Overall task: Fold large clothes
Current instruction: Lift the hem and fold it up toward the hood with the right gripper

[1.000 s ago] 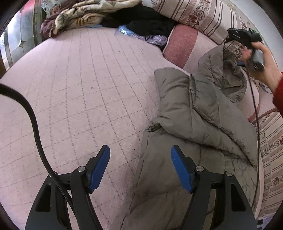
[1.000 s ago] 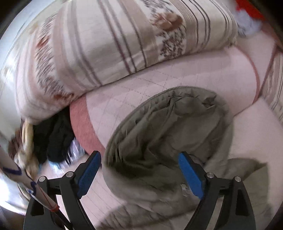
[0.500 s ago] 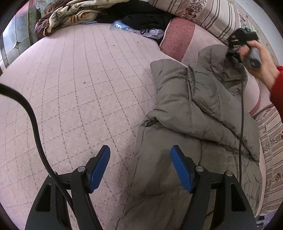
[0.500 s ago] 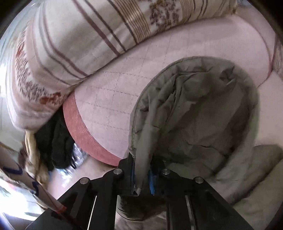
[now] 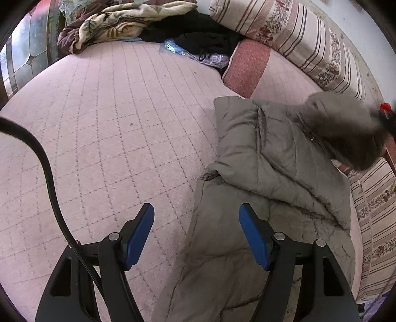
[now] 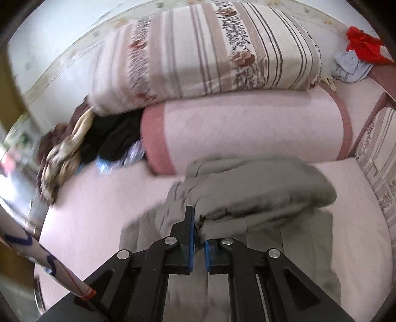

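Note:
A grey-green padded coat point(image 5: 267, 178) lies on the pink quilted bed point(image 5: 111, 119), one side folded over its middle. My left gripper point(image 5: 196, 235) hovers open above the coat's lower left edge, nothing between its blue pads. My right gripper point(image 6: 198, 237) is shut on the edge of the coat's hood point(image 6: 259, 193) and holds it lifted off the bed. In the left wrist view the hood point(image 5: 346, 131) shows as a blurred grey mass at the right, above the coat's collar; the right gripper itself is hidden there.
A striped floral bedding roll point(image 6: 205, 57) rests on a pink bolster point(image 6: 247, 128) at the bed's head. Dark clothes point(image 5: 198, 37) and a patterned blanket point(image 5: 118, 22) lie in the far corner. Red and blue cloths point(image 6: 358, 54) sit far right. A black cable point(image 5: 49, 178) hangs at left.
My right gripper closed on the hood's edge and then swung it up and over toward the coat's body. The left gripper stayed open and shifted only slightly.

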Demonstrator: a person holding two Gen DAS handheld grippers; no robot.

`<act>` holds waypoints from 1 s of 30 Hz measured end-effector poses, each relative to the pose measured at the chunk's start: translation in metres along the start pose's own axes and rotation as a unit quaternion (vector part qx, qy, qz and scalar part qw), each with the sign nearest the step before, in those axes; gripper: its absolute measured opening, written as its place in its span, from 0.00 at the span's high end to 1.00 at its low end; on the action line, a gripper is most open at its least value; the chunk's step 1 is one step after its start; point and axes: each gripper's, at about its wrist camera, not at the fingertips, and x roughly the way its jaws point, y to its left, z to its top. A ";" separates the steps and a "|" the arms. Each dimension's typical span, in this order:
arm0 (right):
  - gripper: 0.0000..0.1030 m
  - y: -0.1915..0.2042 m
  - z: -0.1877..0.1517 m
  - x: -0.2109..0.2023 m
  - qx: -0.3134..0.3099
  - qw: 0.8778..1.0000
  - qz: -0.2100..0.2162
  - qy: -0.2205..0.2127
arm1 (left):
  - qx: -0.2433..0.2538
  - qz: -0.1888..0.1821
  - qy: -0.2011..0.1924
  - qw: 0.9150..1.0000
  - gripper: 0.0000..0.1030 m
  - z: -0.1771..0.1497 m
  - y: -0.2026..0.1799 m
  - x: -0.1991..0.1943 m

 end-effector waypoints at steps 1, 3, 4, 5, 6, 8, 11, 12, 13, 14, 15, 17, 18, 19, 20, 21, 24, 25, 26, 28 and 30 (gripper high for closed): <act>0.93 0.000 -0.019 -0.009 -0.006 1.000 0.005 0.008 | -0.002 0.000 -0.002 1.000 0.32 -0.001 0.001 -0.002; 0.93 -0.002 -0.052 -0.021 -0.010 1.000 0.011 0.021 | -0.009 -0.003 -0.003 1.000 0.32 0.001 0.006 -0.004; 0.93 -0.001 -0.070 -0.023 -0.011 0.999 0.015 0.031 | -0.011 -0.004 -0.003 1.000 0.32 0.000 0.008 -0.006; 0.93 -0.002 -0.088 -0.023 -0.011 0.999 0.015 0.041 | -0.014 -0.006 -0.004 1.000 0.32 0.000 0.009 -0.008; 0.93 -0.004 -0.101 -0.022 -0.008 0.999 0.015 0.047 | -0.016 -0.008 -0.006 1.000 0.32 0.000 0.011 -0.009; 0.93 -0.009 -0.127 -0.006 0.001 0.997 0.014 0.075 | -0.018 -0.010 -0.010 1.000 0.32 0.001 0.013 -0.013; 0.93 -0.016 -0.150 0.029 0.020 0.994 0.001 0.107 | -0.021 -0.011 -0.012 1.000 0.32 0.002 0.014 -0.015; 0.94 -0.018 -0.157 0.044 0.025 0.992 -0.003 0.120 | -0.021 -0.012 -0.012 1.000 0.32 0.002 0.015 -0.015; 0.94 -0.019 -0.161 0.055 0.029 0.991 -0.007 0.128 | -0.022 -0.012 -0.012 1.000 0.32 0.002 0.015 -0.016; 0.94 -0.020 -0.165 0.068 0.034 0.990 -0.014 0.136 | -0.023 -0.012 -0.013 1.000 0.32 0.003 0.016 -0.017; 0.94 -0.020 -0.169 0.079 0.036 0.989 -0.020 0.143 | -0.022 -0.013 -0.015 1.000 0.32 0.002 0.017 -0.019; 0.94 -0.020 -0.176 0.100 0.039 0.987 -0.036 0.154 | -0.023 -0.014 -0.018 0.999 0.32 0.003 0.017 -0.021; 0.95 -0.020 -0.179 0.109 0.039 0.985 -0.042 0.162 | -0.024 -0.016 -0.019 0.999 0.32 0.004 0.018 -0.021; 0.96 -0.021 -0.183 0.117 0.038 0.983 -0.049 0.171 | -0.026 -0.019 -0.019 0.999 0.32 0.004 0.019 -0.022; 0.96 -0.020 -0.187 0.125 0.033 0.982 -0.056 0.176 | -0.027 -0.020 -0.019 0.999 0.32 0.005 0.020 -0.023; 0.96 -0.017 -0.189 0.127 0.019 0.984 -0.067 0.165 | -0.028 -0.019 -0.020 0.999 0.32 0.005 0.020 -0.023; 0.94 -0.004 -0.189 0.115 -0.022 0.985 -0.092 0.142 | -0.029 -0.017 -0.021 0.999 0.32 0.005 0.022 -0.025; 0.93 -0.001 -0.190 0.109 -0.031 0.986 -0.087 0.141 | -0.029 -0.016 -0.021 0.999 0.32 0.005 0.022 -0.025; 0.87 0.003 -0.191 0.098 -0.044 0.986 -0.078 0.138 | -0.031 -0.015 -0.020 0.999 0.32 0.005 0.023 -0.025; 0.72 0.004 -0.192 0.076 -0.059 0.988 -0.073 0.126 | -0.034 -0.014 -0.018 0.999 0.32 0.005 0.024 -0.024; 0.63 0.004 -0.192 0.046 -0.073 0.990 -0.067 0.103 | -0.037 -0.015 -0.015 0.999 0.32 0.006 0.024 -0.023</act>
